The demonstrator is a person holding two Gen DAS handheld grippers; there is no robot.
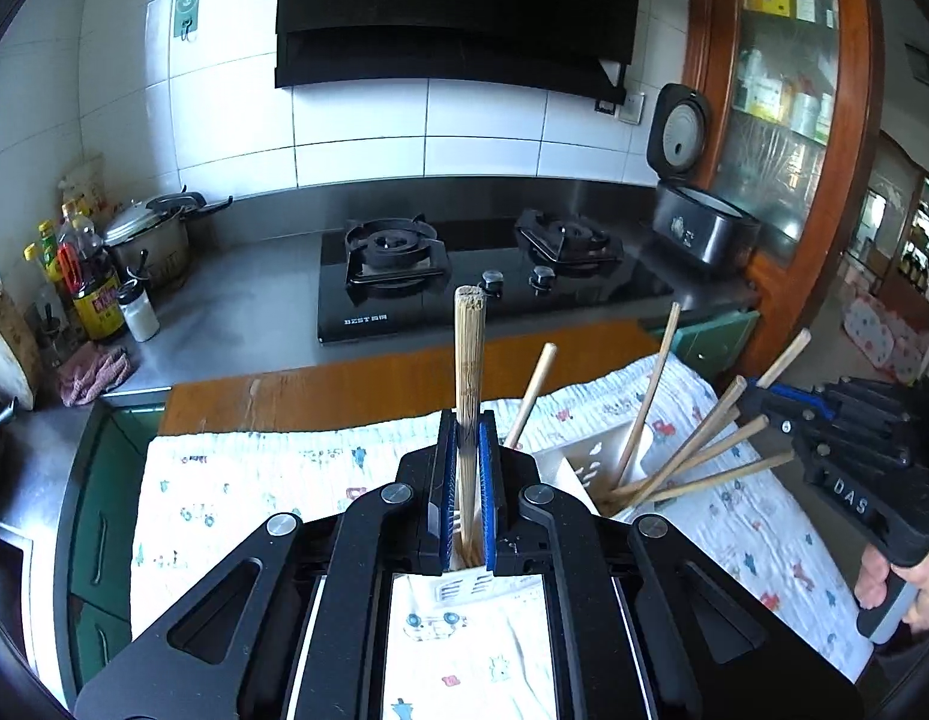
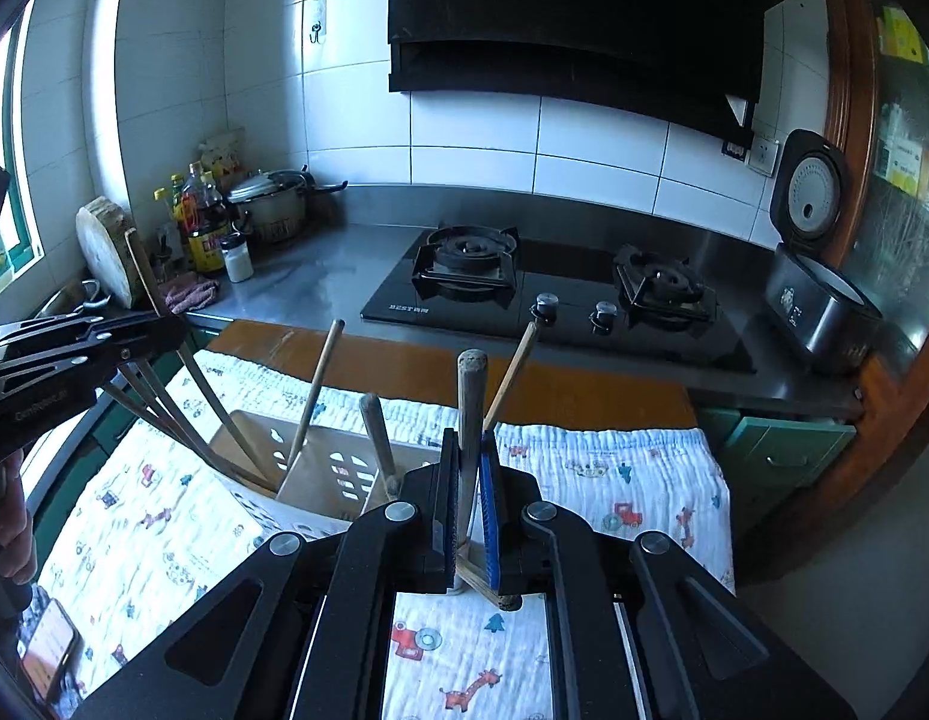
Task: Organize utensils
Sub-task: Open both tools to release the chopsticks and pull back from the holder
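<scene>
My left gripper (image 1: 467, 438) is shut on a bundle of bamboo chopsticks (image 1: 469, 354), held upright above the printed cloth. To its right stands a white perforated utensil holder (image 1: 590, 462) with several chopsticks (image 1: 698, 456) leaning out. My right gripper (image 2: 469, 456) is shut on a wooden handle (image 2: 469, 408) and a chopstick (image 2: 512, 369), beside the same holder (image 2: 320, 474). Another wooden handle (image 2: 377, 438) stands in the holder. The right gripper also shows in the left wrist view (image 1: 758, 399), at the leaning chopsticks. The left gripper shows in the right wrist view (image 2: 158, 330).
A printed cloth (image 1: 242, 480) covers a wooden table (image 1: 344, 384). Behind are a steel counter with a gas hob (image 1: 476, 276), a pot (image 1: 152, 234), bottles (image 1: 92, 288), a rag (image 1: 92, 372) and an open rice cooker (image 1: 698, 222). A phone (image 2: 47, 648) lies at bottom left.
</scene>
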